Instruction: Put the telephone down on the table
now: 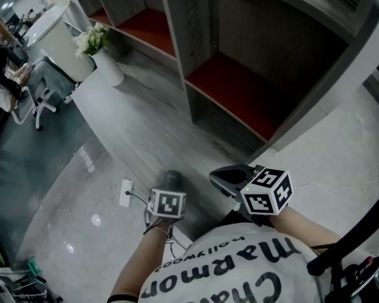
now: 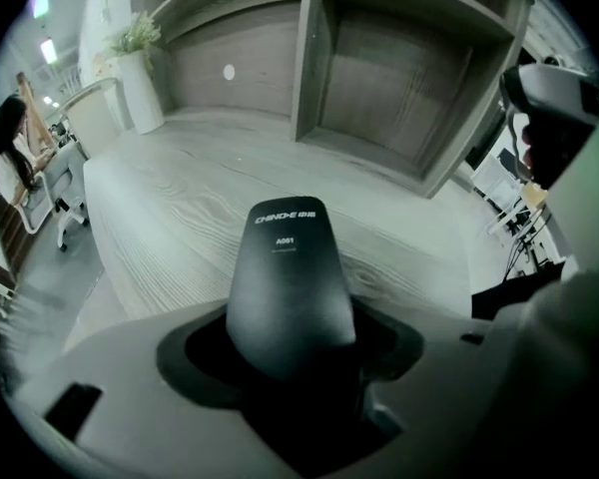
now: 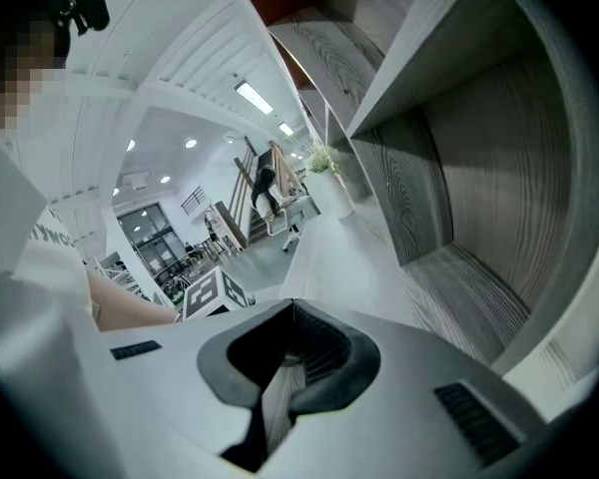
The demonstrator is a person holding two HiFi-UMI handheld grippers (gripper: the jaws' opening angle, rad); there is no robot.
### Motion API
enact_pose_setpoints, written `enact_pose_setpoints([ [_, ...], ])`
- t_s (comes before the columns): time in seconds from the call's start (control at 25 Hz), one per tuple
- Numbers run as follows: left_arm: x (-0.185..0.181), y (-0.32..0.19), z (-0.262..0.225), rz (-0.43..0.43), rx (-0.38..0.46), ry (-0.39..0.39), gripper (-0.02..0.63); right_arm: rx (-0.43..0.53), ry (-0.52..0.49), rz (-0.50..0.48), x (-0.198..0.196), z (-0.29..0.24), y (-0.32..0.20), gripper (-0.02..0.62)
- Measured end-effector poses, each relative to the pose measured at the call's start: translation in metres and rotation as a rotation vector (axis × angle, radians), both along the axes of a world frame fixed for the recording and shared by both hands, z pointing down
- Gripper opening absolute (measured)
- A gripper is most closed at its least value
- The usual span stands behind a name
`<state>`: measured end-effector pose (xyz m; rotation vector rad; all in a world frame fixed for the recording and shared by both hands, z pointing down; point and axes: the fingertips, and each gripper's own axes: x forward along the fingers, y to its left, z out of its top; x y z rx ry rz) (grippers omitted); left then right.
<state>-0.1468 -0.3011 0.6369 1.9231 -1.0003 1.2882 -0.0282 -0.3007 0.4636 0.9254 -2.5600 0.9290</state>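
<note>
The telephone [image 2: 290, 287] is a black handset with white print near its top. It stands upright between the jaws of my left gripper [image 2: 292, 367], which is shut on it. In the head view the telephone [image 1: 174, 177] shows as a dark lump ahead of the left gripper [image 1: 170, 187], above the near edge of the grey wood table [image 1: 139, 131]. My right gripper [image 1: 222, 177] hangs just to the right of it. In the right gripper view the right gripper [image 3: 292, 305] has its jaw tips together with nothing between them. The table [image 2: 180, 198] stretches ahead of the handset.
A grey shelf unit [image 1: 240, 93] with red compartment floors stands along the table's far side. A white vase of flowers [image 1: 104, 59] sits at the table's far left end. A white socket with a cable [image 1: 126, 192] lies below the table's edge. A seated person [image 1: 3, 81] and a white chair [image 1: 41, 100] are far left.
</note>
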Motion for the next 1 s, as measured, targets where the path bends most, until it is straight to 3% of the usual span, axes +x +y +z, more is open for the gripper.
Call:
enact_pose_setpoints([
  [1.0, -0.002, -0.003, 0.0, 0.013, 0.02, -0.033, 0.276, 0.016, -0.003, 0.014, 0.016, -0.003, 0.014, 0.011],
])
